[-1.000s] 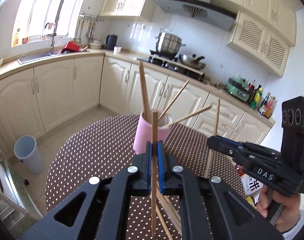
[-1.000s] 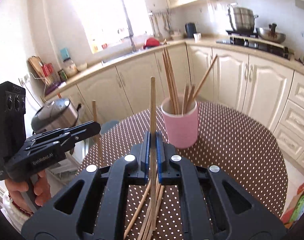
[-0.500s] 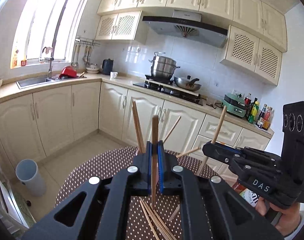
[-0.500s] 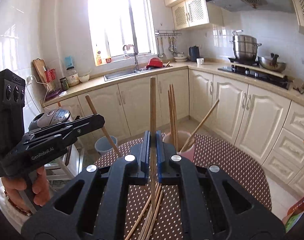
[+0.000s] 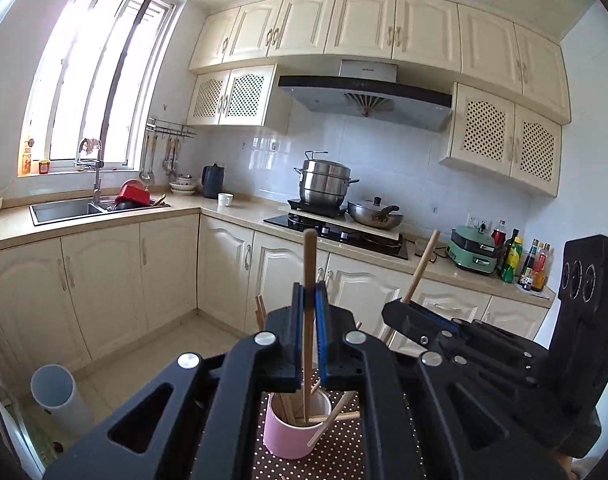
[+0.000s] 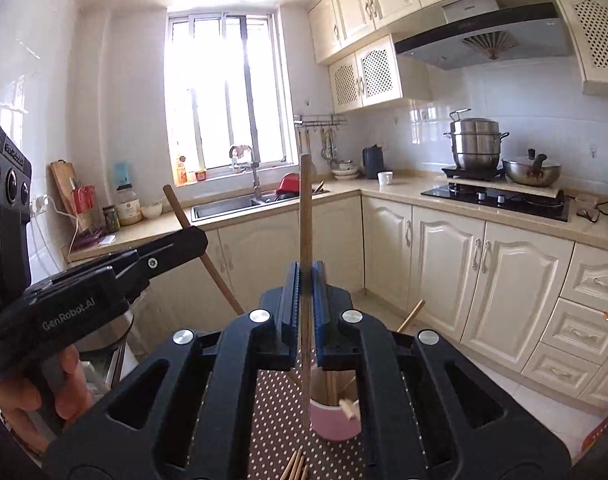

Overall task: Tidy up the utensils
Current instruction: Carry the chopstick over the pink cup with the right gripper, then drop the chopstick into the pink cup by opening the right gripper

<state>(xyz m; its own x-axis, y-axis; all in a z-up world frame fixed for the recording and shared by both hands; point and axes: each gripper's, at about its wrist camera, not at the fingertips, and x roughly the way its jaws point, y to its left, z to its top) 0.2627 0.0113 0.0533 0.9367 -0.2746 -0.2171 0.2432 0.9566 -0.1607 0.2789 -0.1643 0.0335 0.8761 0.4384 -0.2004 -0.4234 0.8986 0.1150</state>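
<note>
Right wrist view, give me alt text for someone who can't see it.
The right tongs grip one upright chopstick above a pink cup holding more chopsticks, on a dotted table. At left, the left tongs hold another chopstick; a kitchen lies behind.

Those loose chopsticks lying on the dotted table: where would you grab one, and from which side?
Loose chopsticks lie flat in a tight bundle, so come straight from above and pinch one near its end, jaws across the thin shaft. Both grippers are already shut on a chopstick.

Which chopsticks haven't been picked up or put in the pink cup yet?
The loose chopsticks lying flat on the dotted table before the pink cup; others stand in it or are gripped.
</note>
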